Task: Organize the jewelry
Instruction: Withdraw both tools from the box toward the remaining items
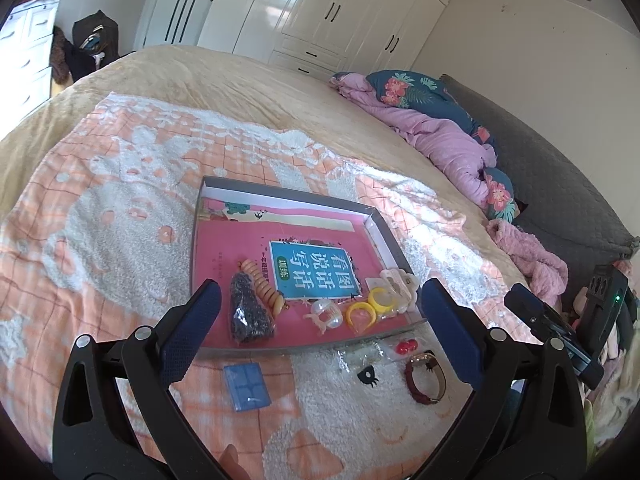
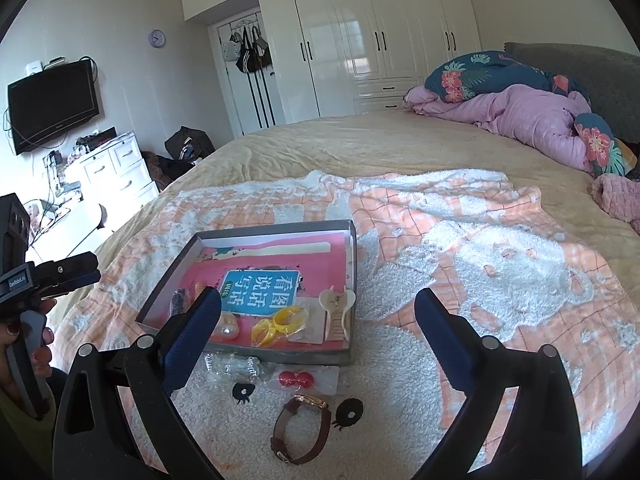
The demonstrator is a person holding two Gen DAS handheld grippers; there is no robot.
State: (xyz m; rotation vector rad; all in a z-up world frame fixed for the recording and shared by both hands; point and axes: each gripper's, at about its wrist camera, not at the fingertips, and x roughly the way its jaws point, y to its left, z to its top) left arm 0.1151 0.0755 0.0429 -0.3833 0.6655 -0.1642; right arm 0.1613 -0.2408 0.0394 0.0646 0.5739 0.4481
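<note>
While both tongs gape: two yellow rings (image 1: 372, 308) in tray (image 1: 224, 188); one watch (image 2: 304, 428) outside

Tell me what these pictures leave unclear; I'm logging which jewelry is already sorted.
- Clear plastic packet, right wrist view: the right gripper's left finger overlaps it and glare hides its contents.
- Dark beaded piece in the tray, right wrist view: mostly behind that finger.
- Watch dial, both views: edge-on, unreadable.
- Blue case, left wrist view: closed, contents unseen.
- Red earrings, left wrist view: too small for detail.
</note>
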